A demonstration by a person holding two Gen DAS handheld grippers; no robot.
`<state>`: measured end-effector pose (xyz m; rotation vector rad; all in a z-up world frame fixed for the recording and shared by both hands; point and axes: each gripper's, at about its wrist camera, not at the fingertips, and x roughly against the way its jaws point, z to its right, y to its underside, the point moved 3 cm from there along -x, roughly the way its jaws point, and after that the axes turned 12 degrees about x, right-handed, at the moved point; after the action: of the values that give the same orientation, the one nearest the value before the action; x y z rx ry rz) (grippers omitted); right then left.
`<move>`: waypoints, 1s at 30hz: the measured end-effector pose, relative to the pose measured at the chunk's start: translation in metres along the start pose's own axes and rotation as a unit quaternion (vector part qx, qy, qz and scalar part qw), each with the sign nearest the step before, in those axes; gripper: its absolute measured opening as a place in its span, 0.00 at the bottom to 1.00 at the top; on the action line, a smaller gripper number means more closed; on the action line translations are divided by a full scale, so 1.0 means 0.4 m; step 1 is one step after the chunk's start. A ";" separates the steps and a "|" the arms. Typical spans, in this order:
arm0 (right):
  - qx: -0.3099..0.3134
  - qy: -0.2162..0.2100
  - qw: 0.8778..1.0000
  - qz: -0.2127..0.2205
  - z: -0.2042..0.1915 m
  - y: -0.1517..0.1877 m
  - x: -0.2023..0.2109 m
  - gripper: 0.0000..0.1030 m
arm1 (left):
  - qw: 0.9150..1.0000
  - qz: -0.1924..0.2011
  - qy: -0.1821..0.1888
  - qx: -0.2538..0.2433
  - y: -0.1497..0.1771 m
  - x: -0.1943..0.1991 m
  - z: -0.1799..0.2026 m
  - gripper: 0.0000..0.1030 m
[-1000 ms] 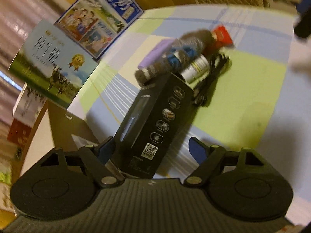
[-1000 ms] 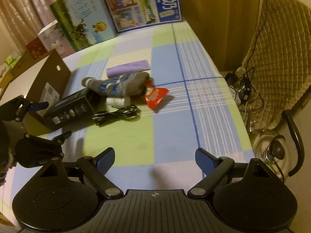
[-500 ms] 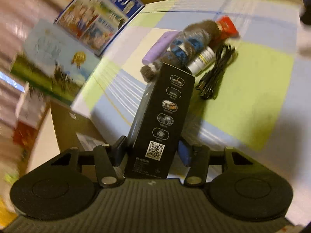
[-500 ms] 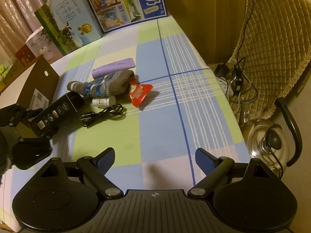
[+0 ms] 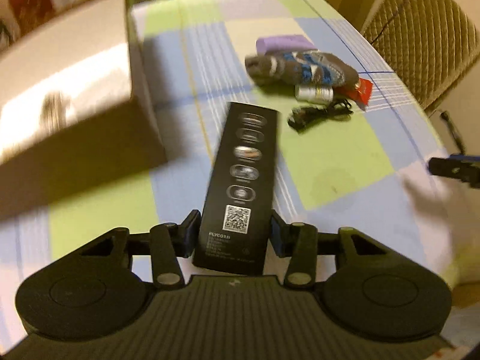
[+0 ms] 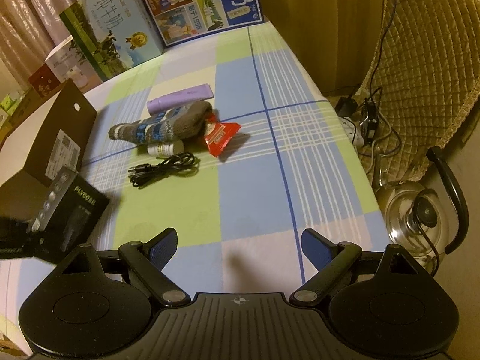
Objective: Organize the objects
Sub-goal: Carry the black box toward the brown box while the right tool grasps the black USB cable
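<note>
My left gripper [image 5: 235, 234] is shut on a long black box [image 5: 244, 177] with a QR code and holds it above the checked tablecloth; the box also shows in the right wrist view [image 6: 70, 213]. An open cardboard box [image 5: 69, 90] stands to its left. A grey-blue sock [image 6: 162, 126], a purple case [image 6: 180, 100], a small white bottle [image 6: 165, 149], a black cable [image 6: 165, 168] and a red packet [image 6: 220, 136] lie together mid-table. My right gripper [image 6: 238, 249] is open and empty above the table's near edge.
Milk cartons [image 6: 120, 30] and other boxes stand along the table's far edge. A quilted chair [image 6: 420, 60], loose cables and a glass kettle [image 6: 417, 222] are off the table's right side. The cardboard box [image 6: 51, 144] stands at the left.
My left gripper closed on the black box, lifted it and swung it left toward the cardboard box. My right gripper stayed open and drew nearer the table.
</note>
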<state>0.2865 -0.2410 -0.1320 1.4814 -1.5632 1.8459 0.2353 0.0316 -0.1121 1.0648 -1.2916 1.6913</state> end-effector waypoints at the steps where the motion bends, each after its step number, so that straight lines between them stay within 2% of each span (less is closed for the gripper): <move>1: 0.001 -0.001 1.000 -0.001 -0.001 0.002 0.000 0.85 | 1.000 -0.007 0.008 0.009 0.009 0.007 -0.003 0.39; 4: 0.004 -0.004 1.000 -0.002 -0.005 0.008 0.000 0.85 | 1.000 -0.009 0.007 0.005 0.017 0.016 0.004 0.39; 11: 0.010 -0.009 1.000 0.002 -0.020 0.012 0.005 0.85 | 1.000 0.018 0.003 -0.014 -0.025 -0.010 0.036 0.40; 15: 0.016 -0.014 1.000 0.005 -0.033 0.012 0.003 0.85 | 0.999 0.023 -0.016 -0.019 -0.034 -0.038 0.044 0.38; 23: 0.048 -0.048 0.997 0.038 -0.101 -0.040 -0.037 0.85 | 0.997 0.042 -0.043 0.038 -0.007 -0.015 -0.028 0.37; 30: 0.066 -0.077 0.992 0.069 -0.157 -0.105 -0.108 0.85 | 0.987 0.066 -0.093 0.114 0.020 0.041 -0.176 0.37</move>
<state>0.3052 -0.1562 -0.1371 1.6475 -1.6819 1.9866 0.2096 0.0996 -0.1104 1.3227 -1.3318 1.9120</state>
